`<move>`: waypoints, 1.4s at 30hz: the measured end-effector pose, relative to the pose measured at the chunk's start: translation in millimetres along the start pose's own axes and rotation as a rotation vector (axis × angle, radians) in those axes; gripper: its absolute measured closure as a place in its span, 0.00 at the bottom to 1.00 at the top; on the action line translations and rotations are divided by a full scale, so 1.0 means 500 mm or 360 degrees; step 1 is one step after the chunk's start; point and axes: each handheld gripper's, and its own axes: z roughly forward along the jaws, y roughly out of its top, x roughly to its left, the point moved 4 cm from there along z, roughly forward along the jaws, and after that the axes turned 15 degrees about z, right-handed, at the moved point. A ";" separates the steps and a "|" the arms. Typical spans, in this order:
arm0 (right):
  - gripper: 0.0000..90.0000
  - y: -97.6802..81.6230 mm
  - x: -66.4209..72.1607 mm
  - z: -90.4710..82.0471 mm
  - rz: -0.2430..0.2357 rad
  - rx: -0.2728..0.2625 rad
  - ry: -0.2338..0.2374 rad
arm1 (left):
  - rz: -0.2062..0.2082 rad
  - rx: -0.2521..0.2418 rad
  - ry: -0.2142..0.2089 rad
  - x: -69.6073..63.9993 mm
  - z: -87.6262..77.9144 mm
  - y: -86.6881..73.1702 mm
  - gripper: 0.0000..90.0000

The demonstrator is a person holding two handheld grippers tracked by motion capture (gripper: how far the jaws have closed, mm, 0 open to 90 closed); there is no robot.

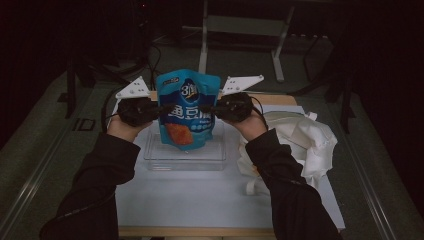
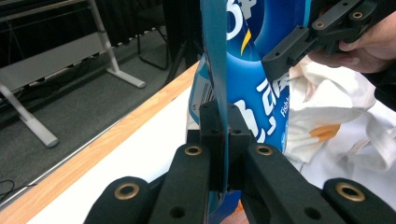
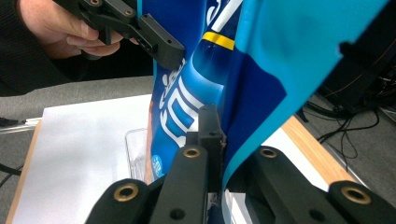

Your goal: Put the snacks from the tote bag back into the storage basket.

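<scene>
A clear tray [image 1: 185, 159] sits on the white surface [image 1: 190, 195], crumpled white cloth [image 1: 305, 137] just right of it. Above the tray, the blue snack bag [image 1: 187, 107] hangs upright, left gripper [image 1: 156, 111] and right gripper [image 1: 216, 109] fingers clamped on its side edges.

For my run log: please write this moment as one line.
left tool: shut on snack bag | right tool: shut on snack bag | bag: upright above clear tray

dim high view with dark surroundings; gripper views brighter, slightly soft up close.
</scene>
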 end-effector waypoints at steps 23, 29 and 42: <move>0.98 -0.084 -0.009 0.060 0.0082 0.0091 0.0035 | -0.0122 0.0019 -0.0070 -0.022 0.030 -0.101 1.00; 0.98 -0.100 -0.006 0.067 0.0099 0.0105 0.0042 | -0.0150 0.0006 -0.0094 -0.026 0.033 -0.118 1.00; 0.98 -0.143 -0.008 0.086 0.0138 0.0115 0.0052 | -0.0158 0.0000 -0.0138 -0.043 0.043 -0.163 1.00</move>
